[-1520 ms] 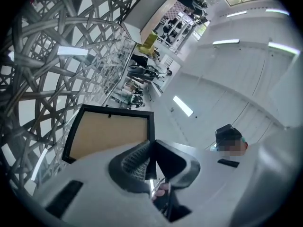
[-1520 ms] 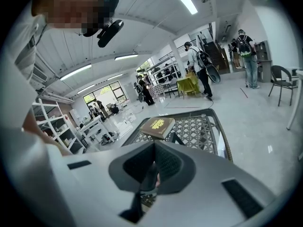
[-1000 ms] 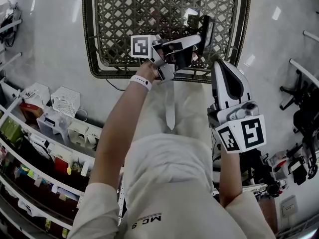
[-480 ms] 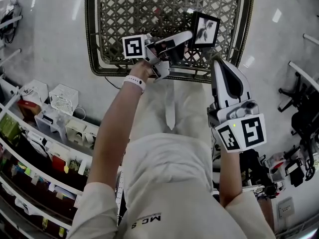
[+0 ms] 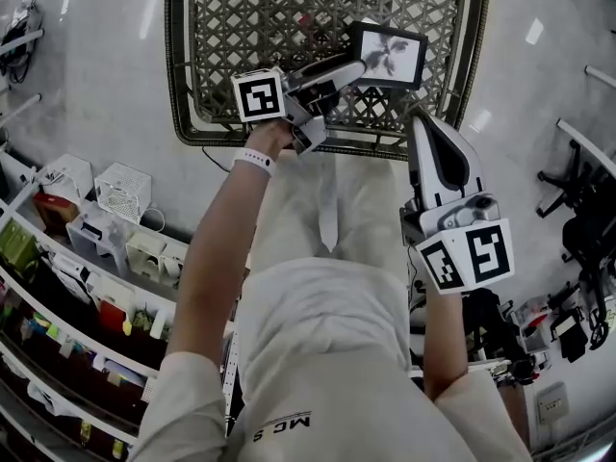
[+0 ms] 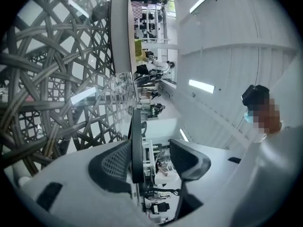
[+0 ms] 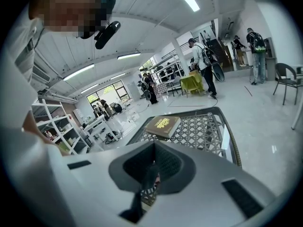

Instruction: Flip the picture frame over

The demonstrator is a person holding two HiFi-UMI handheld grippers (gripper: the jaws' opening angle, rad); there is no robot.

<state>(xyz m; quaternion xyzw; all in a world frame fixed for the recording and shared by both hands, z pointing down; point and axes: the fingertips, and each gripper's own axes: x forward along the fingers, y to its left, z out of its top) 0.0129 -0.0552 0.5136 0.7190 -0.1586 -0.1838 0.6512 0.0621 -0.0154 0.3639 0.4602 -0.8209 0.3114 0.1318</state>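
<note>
The lattice counter [image 5: 241, 17] is cut off at the top of the head view; your left hand-held gripper [image 6: 154, 156] is wide apart, the picture frame [image 5: 388, 54] edge-on against one pad only, picture side up over the counter's near right, resting or lifted unclear; your right hand-held gripper [image 7: 154, 167] is closed, empty.

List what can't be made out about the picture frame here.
- Picture frame back: faces away in the head view; edge-on in the left gripper view.
- Whether it rests on the table: the steep head view hides any gap.
- Book cover print: too small in the right gripper view.
</note>
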